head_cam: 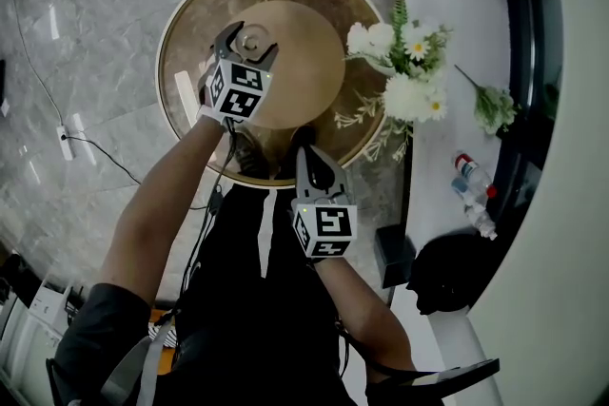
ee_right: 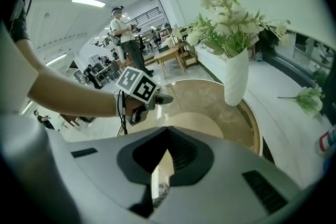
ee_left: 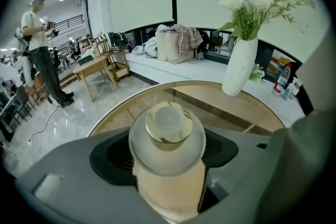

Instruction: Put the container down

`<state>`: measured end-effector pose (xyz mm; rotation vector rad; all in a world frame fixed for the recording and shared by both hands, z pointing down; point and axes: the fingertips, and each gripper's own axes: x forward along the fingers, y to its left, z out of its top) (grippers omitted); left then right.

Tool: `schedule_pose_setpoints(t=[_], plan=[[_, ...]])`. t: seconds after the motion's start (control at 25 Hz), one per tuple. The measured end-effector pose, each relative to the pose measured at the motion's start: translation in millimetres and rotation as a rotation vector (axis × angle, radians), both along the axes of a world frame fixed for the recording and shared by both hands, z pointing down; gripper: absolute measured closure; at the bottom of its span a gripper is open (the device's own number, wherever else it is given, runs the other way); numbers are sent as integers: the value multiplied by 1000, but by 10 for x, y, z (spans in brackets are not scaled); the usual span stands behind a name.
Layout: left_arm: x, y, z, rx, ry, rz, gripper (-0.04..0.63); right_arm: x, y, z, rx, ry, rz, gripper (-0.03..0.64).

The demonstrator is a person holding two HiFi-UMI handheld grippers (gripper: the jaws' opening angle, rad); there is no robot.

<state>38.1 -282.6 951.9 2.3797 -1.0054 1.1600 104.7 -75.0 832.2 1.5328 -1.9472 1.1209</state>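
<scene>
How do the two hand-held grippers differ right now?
The left gripper has its jaws clamped on a pale lidded container; the right gripper has its jaws together on nothing. The left gripper reaches out over the middle of the round table; the right gripper sits back by the table's near edge, close to the person's body. Both are grey and carry a black-and-white marker cube.

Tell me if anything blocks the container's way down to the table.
Nothing visible does. The left claw holds the container over a bare part of the table; the vase of flowers stands off toward the rim.
</scene>
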Motion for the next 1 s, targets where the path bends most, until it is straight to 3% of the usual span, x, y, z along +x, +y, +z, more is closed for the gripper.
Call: schedule_pose_setpoints(t=[1.0], plan=[[-46,4,258,-27,18,-37,253,-39,100,118,-32,-25,20,609]])
